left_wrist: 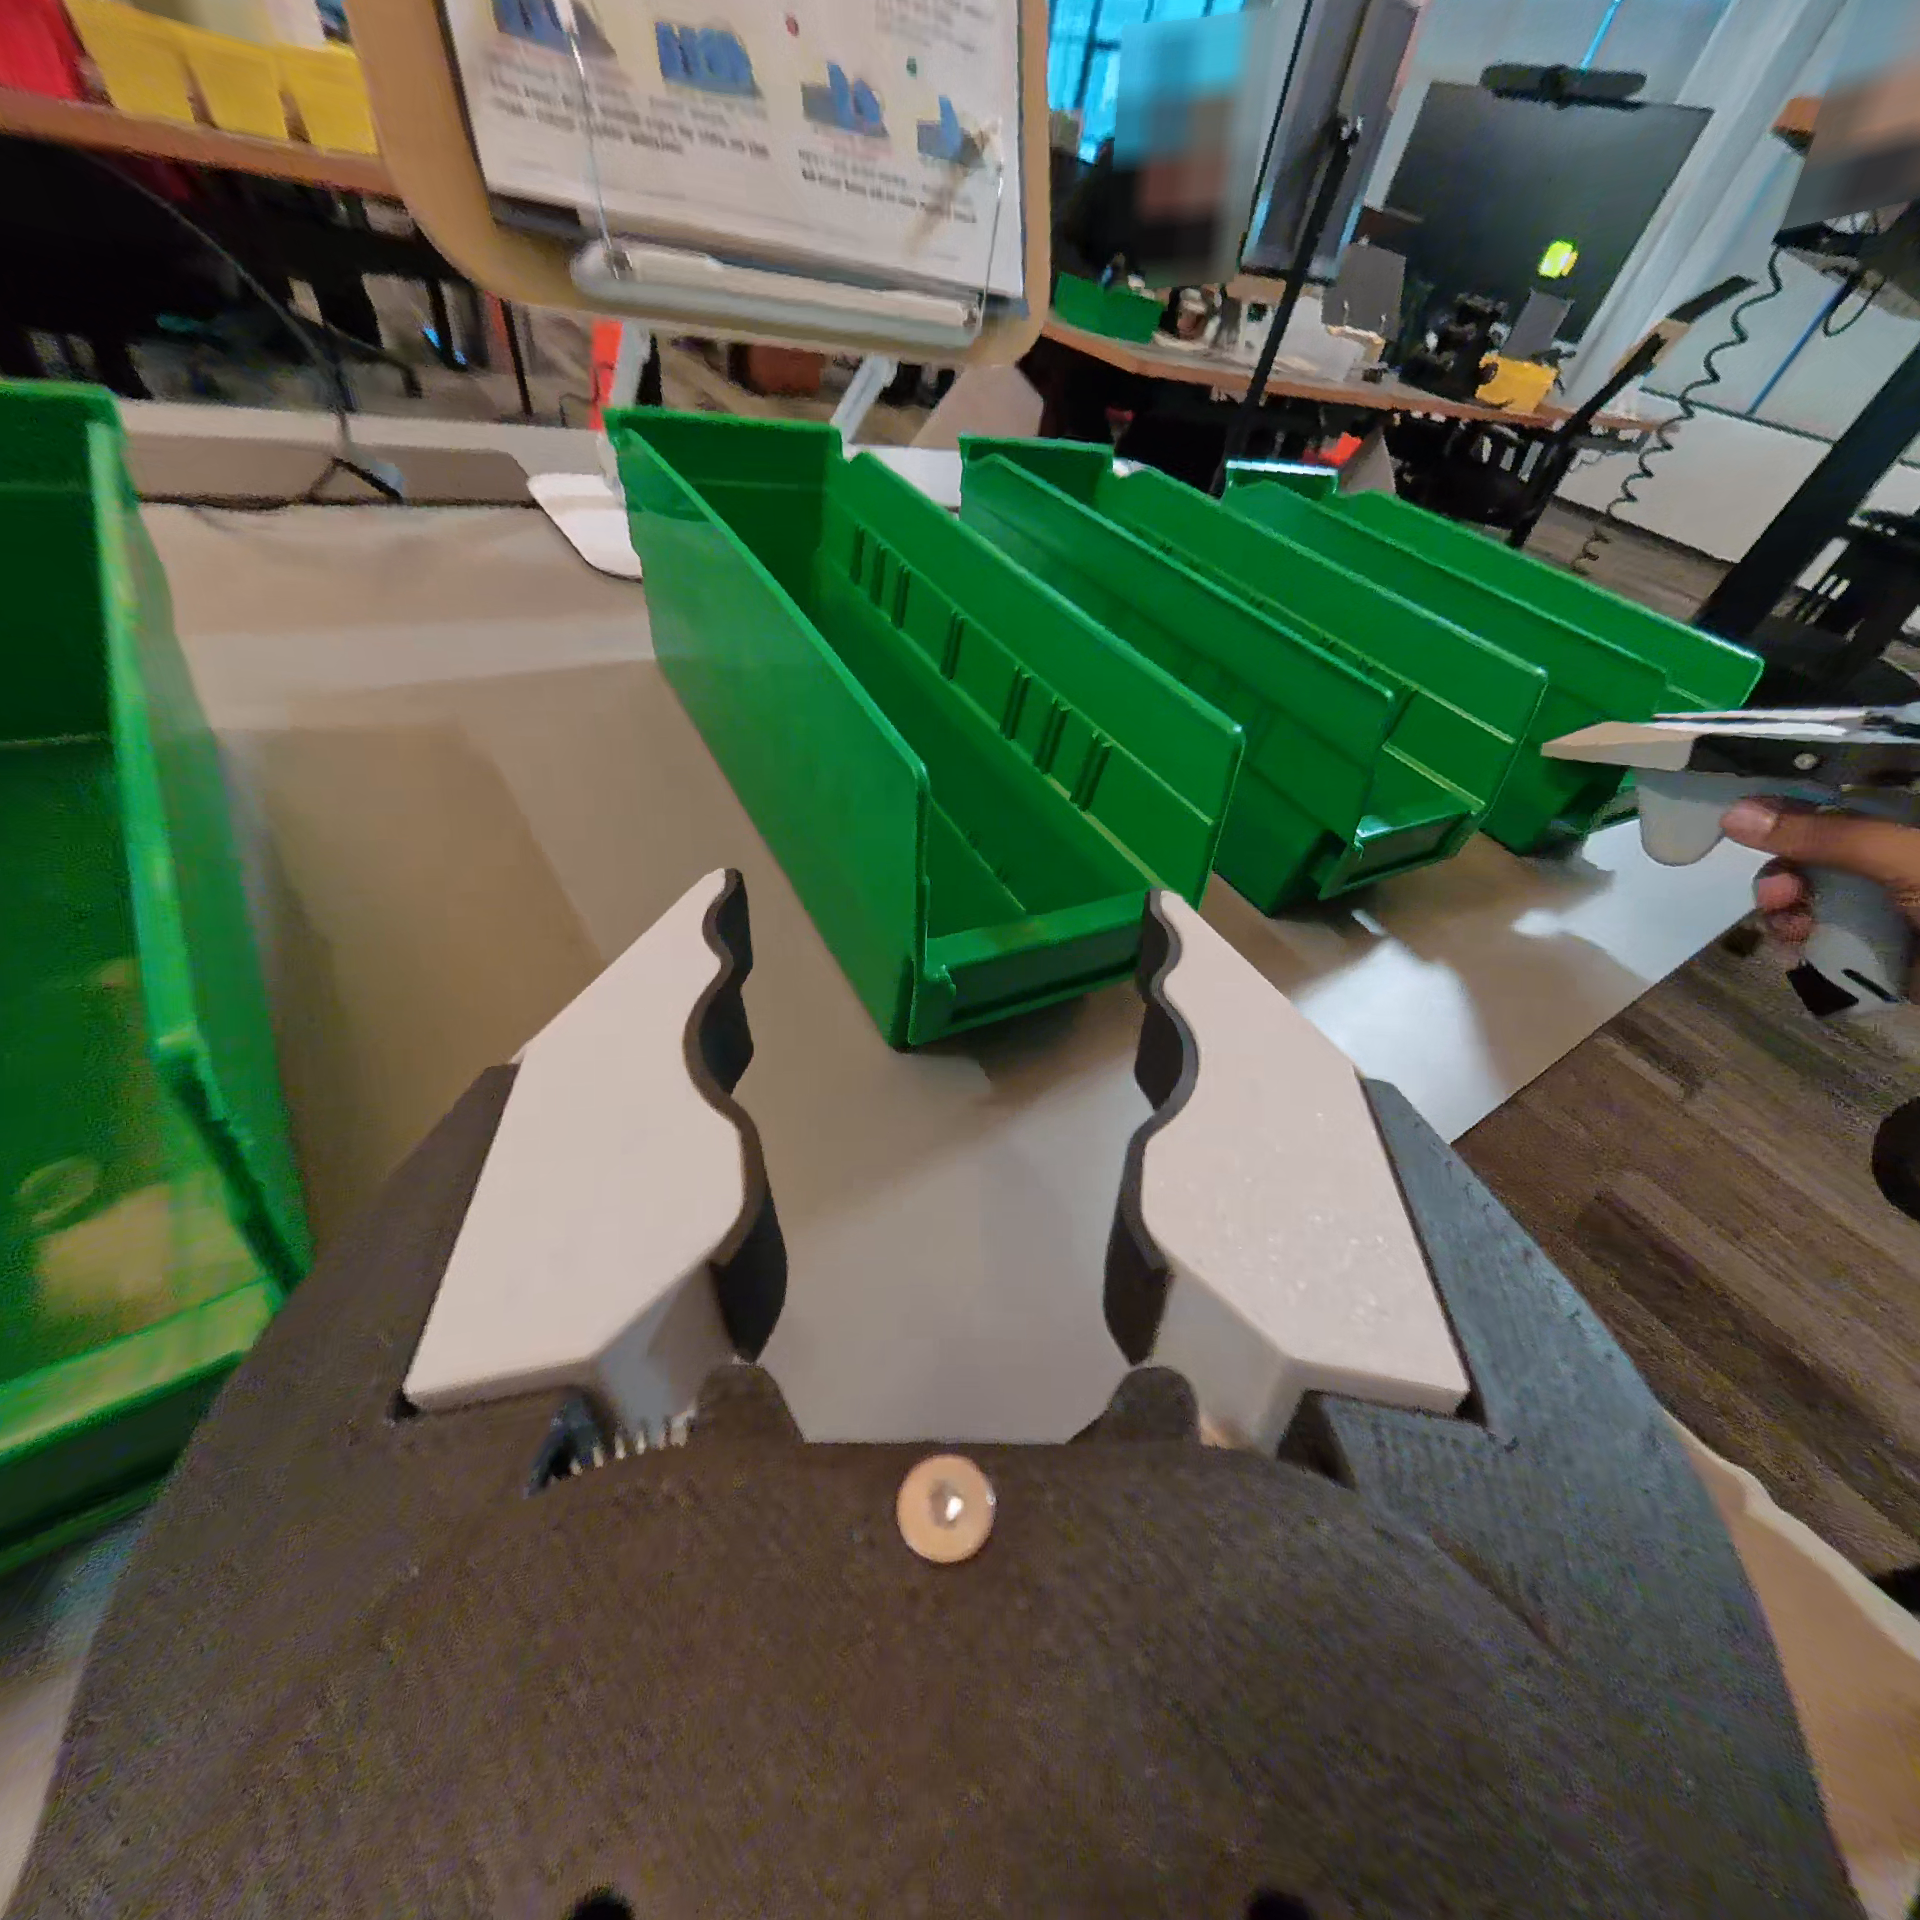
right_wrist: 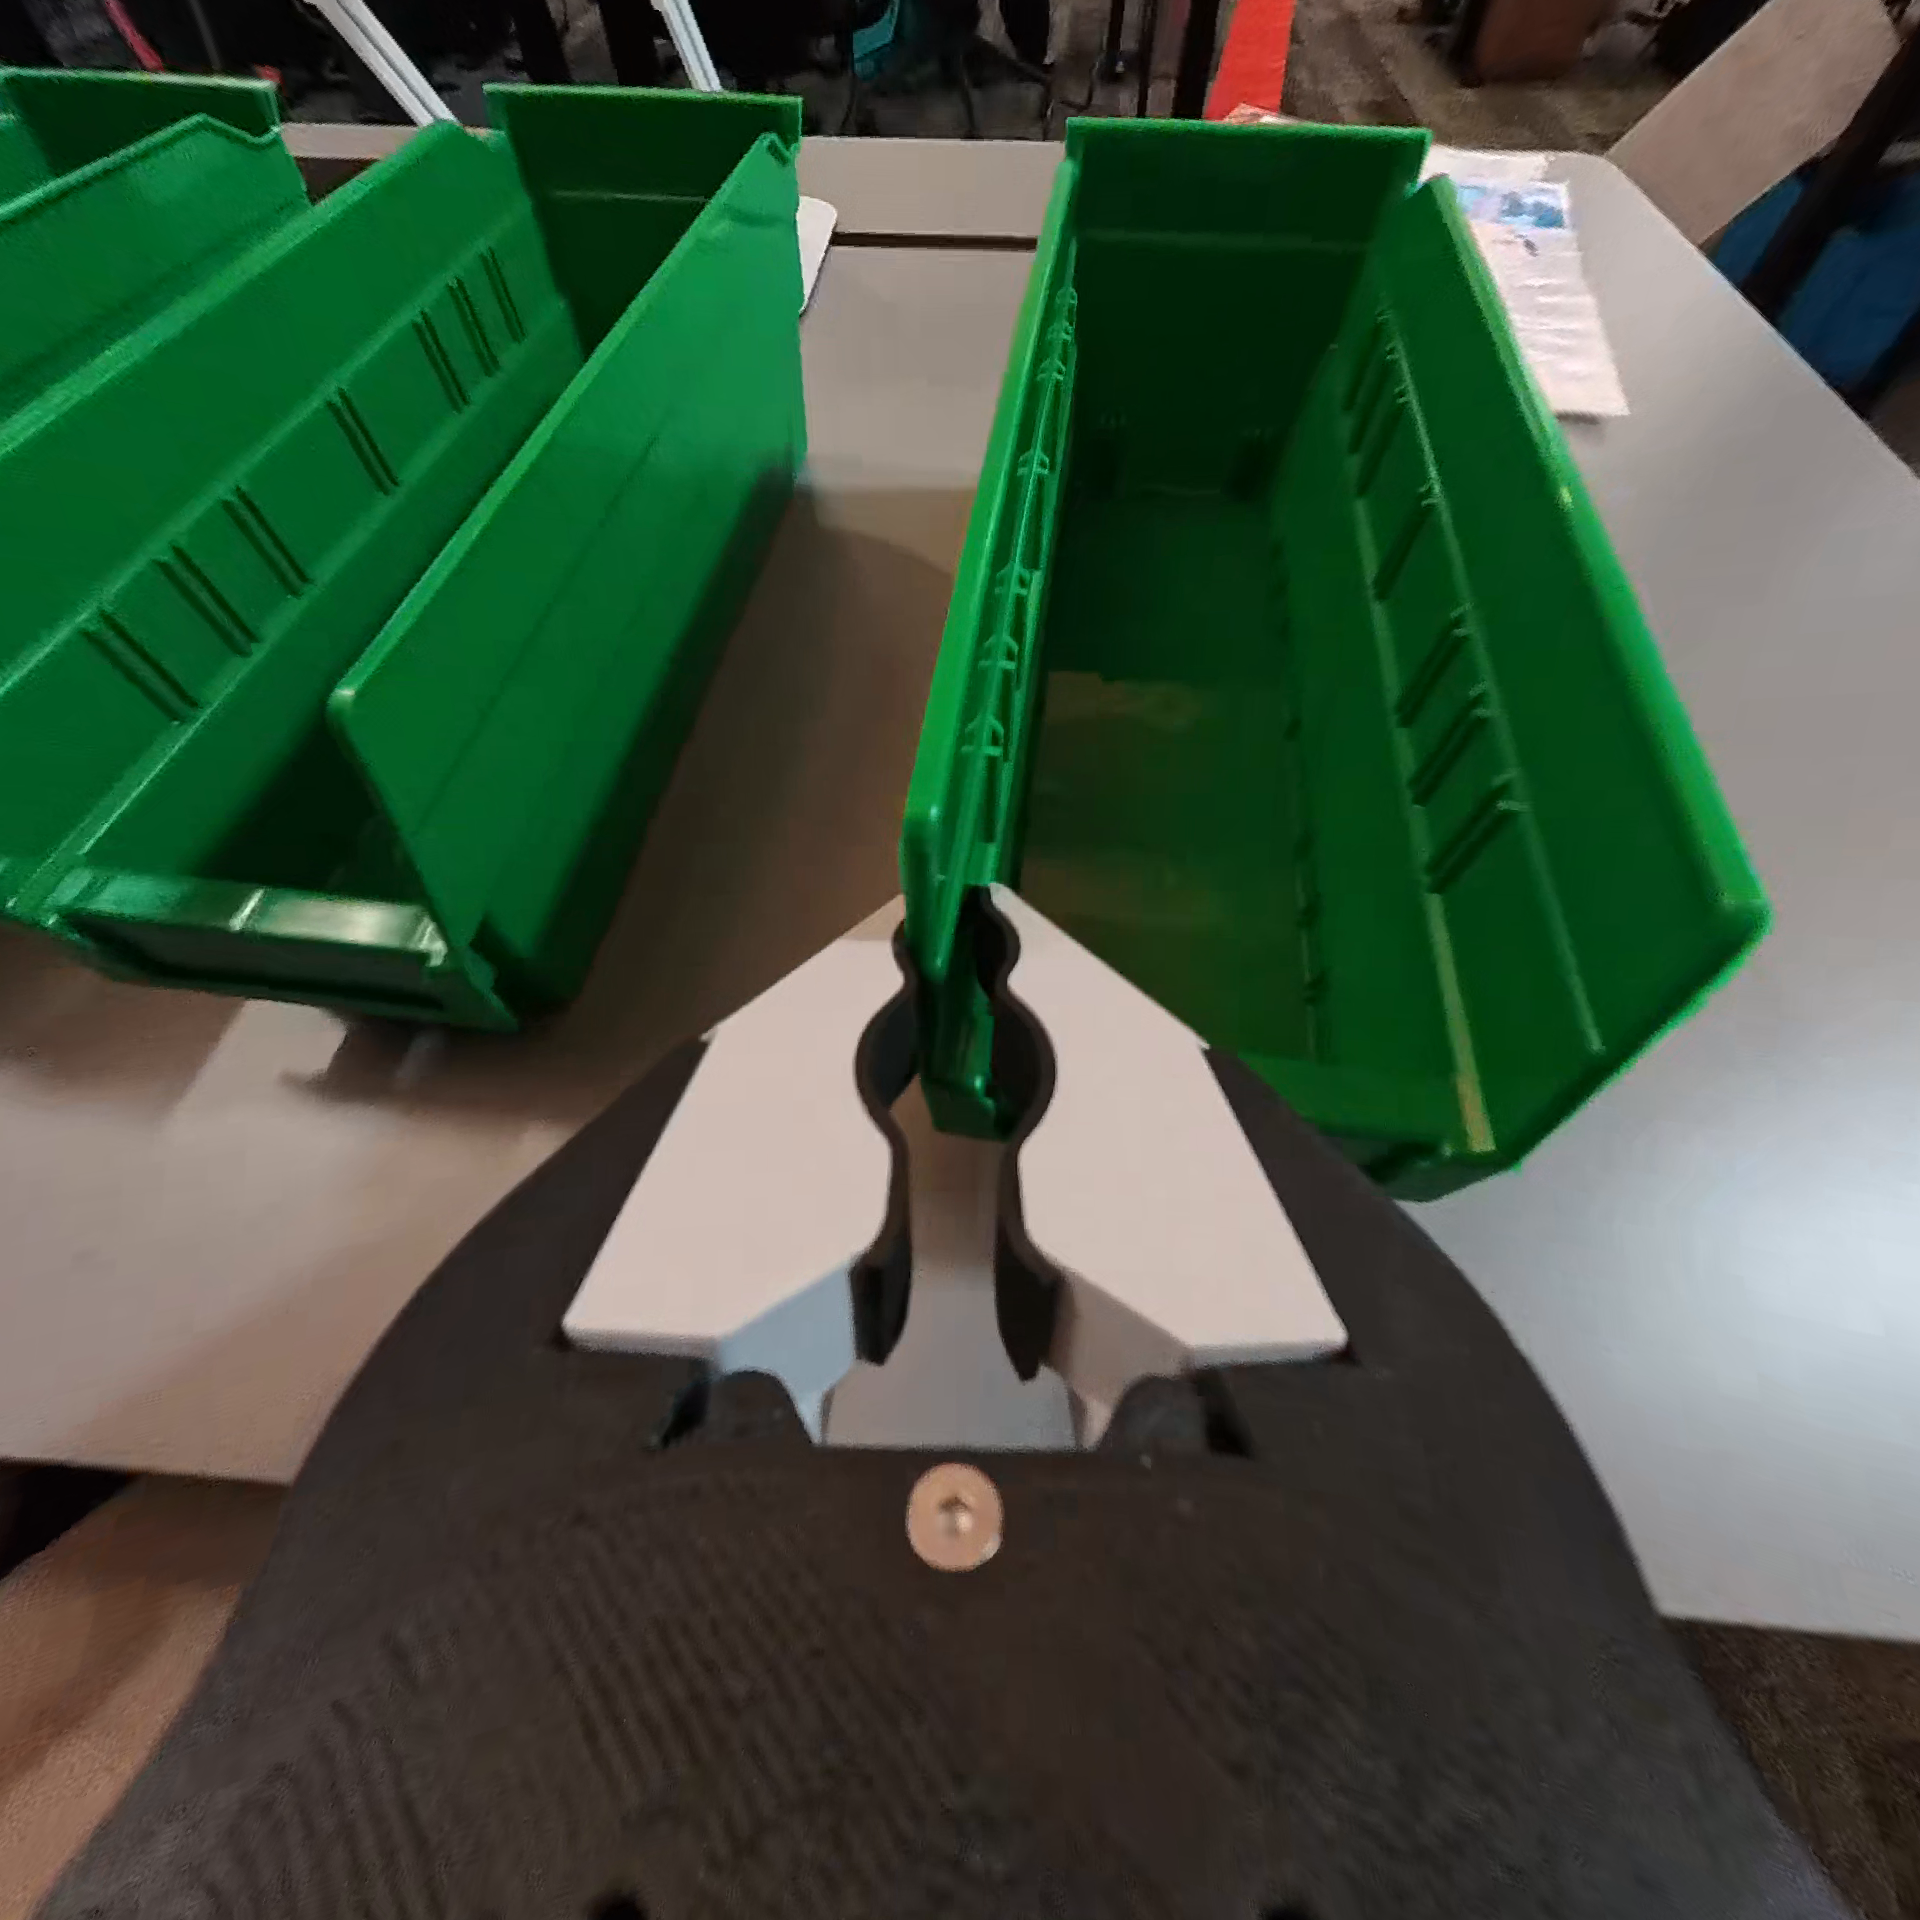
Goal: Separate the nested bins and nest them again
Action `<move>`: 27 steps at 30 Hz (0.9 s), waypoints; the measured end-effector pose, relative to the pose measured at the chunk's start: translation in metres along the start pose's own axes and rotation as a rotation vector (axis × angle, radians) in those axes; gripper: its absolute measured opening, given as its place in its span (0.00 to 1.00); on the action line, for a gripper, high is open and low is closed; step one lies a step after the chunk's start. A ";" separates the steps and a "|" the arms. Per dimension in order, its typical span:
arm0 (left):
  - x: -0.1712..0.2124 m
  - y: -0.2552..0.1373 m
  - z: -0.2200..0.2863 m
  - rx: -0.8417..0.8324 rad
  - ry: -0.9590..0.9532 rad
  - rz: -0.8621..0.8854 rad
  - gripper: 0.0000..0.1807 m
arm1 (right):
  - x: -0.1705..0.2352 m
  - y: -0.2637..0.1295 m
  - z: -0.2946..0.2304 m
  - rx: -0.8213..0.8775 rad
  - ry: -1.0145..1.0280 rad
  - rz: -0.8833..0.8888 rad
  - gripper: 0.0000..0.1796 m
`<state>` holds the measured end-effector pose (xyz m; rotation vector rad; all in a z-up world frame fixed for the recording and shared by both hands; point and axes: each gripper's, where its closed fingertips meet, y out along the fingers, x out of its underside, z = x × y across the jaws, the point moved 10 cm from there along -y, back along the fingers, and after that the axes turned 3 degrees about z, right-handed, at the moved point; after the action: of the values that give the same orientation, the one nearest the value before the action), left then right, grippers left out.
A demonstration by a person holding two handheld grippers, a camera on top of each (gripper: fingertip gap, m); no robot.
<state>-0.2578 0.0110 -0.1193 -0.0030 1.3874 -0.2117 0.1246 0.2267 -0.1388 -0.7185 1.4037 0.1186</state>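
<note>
Where the right gripper (right_wrist: 961, 1023) pinches it, green bin (right_wrist: 1340, 665), ribbed walls.

the left bin (left_wrist: 125, 935) is blurred and cut off by the left wrist view's edge. the right gripper (left_wrist: 1621, 750) runs off the right edge, so its grip can't be seen there.

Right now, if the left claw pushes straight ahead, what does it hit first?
Most likely the low front end of the nearest green bin, directly ahead of the open left claw. Only bare table lies between; depth is uncertain.
</note>
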 end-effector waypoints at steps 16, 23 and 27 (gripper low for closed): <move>0.006 -0.008 0.011 -0.053 0.144 -0.007 0.38 | -0.014 0.019 0.018 0.042 0.033 0.029 0.18; 0.003 -0.008 0.005 -0.044 0.084 0.011 0.39 | -0.046 -0.030 -0.021 0.122 -0.125 0.344 0.16; 0.004 -0.001 0.001 -0.030 0.036 0.009 0.39 | -0.039 -0.030 -0.058 -0.033 -0.065 0.362 0.20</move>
<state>-0.2560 0.0091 -0.1224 -0.0172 1.4263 -0.1841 0.0815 0.1863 -0.0908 -0.4773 1.4600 0.4455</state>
